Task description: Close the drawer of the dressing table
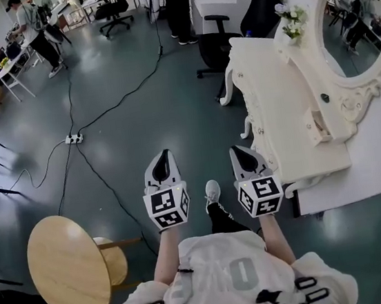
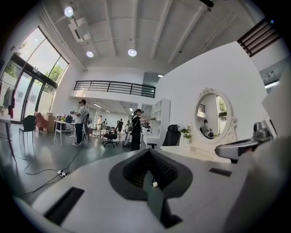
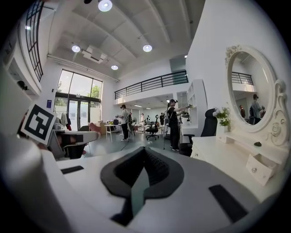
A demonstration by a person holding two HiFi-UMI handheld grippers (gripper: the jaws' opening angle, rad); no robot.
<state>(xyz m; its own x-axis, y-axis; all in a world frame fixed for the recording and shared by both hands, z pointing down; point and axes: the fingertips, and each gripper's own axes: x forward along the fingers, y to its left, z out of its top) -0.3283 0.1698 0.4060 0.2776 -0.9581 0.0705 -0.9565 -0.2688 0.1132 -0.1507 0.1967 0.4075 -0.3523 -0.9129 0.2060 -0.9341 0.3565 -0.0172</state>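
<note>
Right gripper (image 1: 241, 152), jaws together, hangs beside the dressing table (image 1: 277, 95), drawer (image 1: 317, 126) open.

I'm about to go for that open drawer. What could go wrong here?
The drawer is small, so an off-centre push from the right hand-held gripper could skew and jam it. Reaching across the table may sweep the small dark thing lying near the drawer. Overshoot could hit the mirror frame just behind.
</note>
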